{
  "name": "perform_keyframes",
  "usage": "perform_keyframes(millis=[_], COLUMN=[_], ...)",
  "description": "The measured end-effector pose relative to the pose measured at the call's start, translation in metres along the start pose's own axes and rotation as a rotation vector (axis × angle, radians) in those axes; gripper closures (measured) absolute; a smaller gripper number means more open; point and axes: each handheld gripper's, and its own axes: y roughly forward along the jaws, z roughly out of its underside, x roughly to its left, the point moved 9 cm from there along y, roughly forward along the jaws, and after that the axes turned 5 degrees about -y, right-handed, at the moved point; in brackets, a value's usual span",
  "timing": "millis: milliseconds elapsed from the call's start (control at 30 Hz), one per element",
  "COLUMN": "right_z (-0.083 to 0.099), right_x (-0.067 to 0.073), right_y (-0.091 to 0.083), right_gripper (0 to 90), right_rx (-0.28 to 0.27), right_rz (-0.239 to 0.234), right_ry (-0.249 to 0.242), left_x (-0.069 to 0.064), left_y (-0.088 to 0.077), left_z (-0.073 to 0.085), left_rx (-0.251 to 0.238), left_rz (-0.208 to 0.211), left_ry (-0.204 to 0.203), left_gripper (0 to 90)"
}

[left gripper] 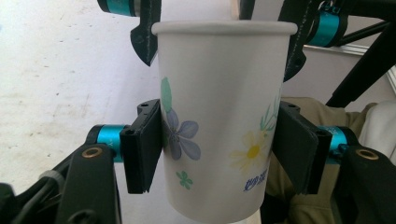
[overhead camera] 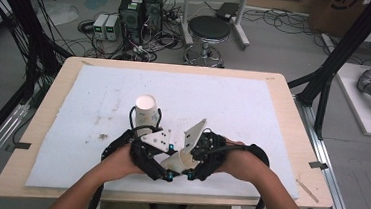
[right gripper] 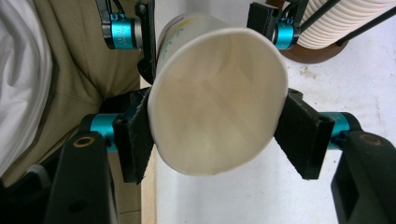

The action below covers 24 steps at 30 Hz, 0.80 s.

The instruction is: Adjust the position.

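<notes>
A white paper cup point(left gripper: 219, 116) printed with flowers is held between both grippers, low over the front middle of the table. In the high view the cup point(overhead camera: 176, 159) lies tilted. My left gripper point(left gripper: 219, 144) is shut on the cup's body, its pads point(left gripper: 144, 149) pressing both sides. My right gripper point(right gripper: 217, 135) is shut on the cup near its rim, and the open mouth of the cup point(right gripper: 219, 107) faces its camera. From above, the left gripper point(overhead camera: 168, 167) and right gripper point(overhead camera: 190, 162) meet jaw to jaw around the cup.
A stack of paper cups point(overhead camera: 146, 110) stands upright on a brown base point(right gripper: 308, 53) just beyond the grippers. A white foam mat point(overhead camera: 233, 103) covers the wooden table point(overhead camera: 53, 99). A stool point(overhead camera: 208, 28) and cabled equipment point(overhead camera: 140, 10) sit on the floor behind.
</notes>
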Motion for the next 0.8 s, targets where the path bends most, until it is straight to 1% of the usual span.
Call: perform_keyframes(millis=[100,200,267,300,333,367,400,433,500,567,667,733,800], right_z=[0.0,-0.001,-0.001,-0.002,-0.004,-0.005,-0.007,-0.008,-0.01,-0.009,-0.002,0.006,0.016], right_x=[0.001,0.003,0.002,0.001,0.0,0.0,-0.003,-0.004,-0.008,-0.011,-0.016,-0.019,-0.021], right_y=[0.0,0.0,-0.001,-0.002,-0.004,-0.006,-0.01,-0.014,-0.024,-0.034,-0.046,-0.052,-0.056], right_gripper=[34.7,34.6,33.4,32.2,28.9,25.6,24.1,23.6,21.9,21.8,21.8,21.8,21.8], right_rx=[0.003,0.003,-0.009,-0.026,-0.048,-0.081,-0.121,-0.152,-0.229,-0.299,-0.395,-0.441,-0.469], right_rz=[-0.01,-0.021,-0.02,-0.018,-0.01,-0.01,0.004,0.004,0.022,0.036,0.068,0.088,0.111], right_ry=[-0.001,0.0,0.0,0.004,0.016,0.037,0.047,0.068,0.102,0.131,0.192,0.231,0.267], left_x=[-0.002,-0.003,-0.003,-0.002,-0.001,-0.001,0.0,0.001,0.002,0.002,0.002,0.002,0.002], left_y=[0.001,0.001,-0.001,-0.003,-0.005,-0.006,-0.008,-0.011,-0.017,-0.023,-0.036,-0.045,-0.054], left_z=[0.001,0.001,0.001,0.001,0.001,0.002,0.003,0.004,0.006,0.008,0.013,0.017,0.021], left_rx=[-0.002,-0.01,-0.027,-0.034,-0.038,-0.05,-0.059,-0.074,-0.115,-0.165,-0.231,-0.265,-0.307], left_rz=[0.012,0.013,0.012,0.012,0.009,0.007,0.004,0.0,-0.002,-0.02,-0.04,-0.054,-0.072], left_ry=[-0.001,-0.004,-0.004,-0.006,-0.004,-0.016,-0.021,-0.028,-0.045,-0.073,-0.102,-0.11,-0.122], left_gripper=[37.0,37.2,37.4,37.4,37.5,37.5,37.5,37.5,37.4,37.2,36.5,36.5,36.5])
